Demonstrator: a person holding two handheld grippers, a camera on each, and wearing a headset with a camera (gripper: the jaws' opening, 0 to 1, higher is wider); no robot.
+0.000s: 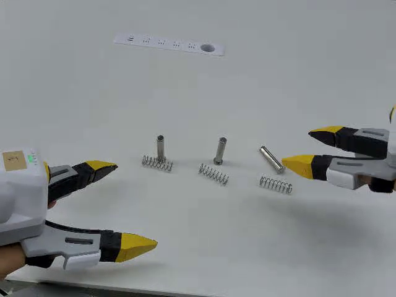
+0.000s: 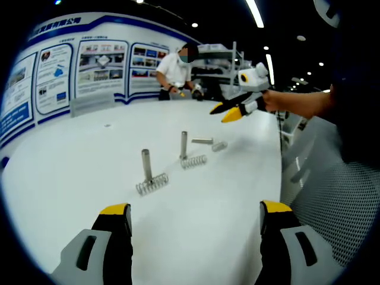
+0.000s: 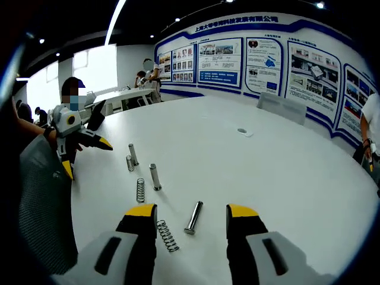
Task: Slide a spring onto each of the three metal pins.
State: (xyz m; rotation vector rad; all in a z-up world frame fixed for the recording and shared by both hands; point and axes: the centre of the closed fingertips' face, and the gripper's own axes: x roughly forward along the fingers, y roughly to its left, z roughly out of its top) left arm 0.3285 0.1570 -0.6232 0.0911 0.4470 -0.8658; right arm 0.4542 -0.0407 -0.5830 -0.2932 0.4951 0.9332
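Head view: looking forward and down from above the table (image 1: 260, 93). Gripper views: low, close over it, facing inward from opposite sides. Shared by all three: pins (image 1: 220, 150) and springs (image 1: 213, 174).

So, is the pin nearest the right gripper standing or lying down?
Lying down: that pin rests flat on the table, while the other two pins stand upright.
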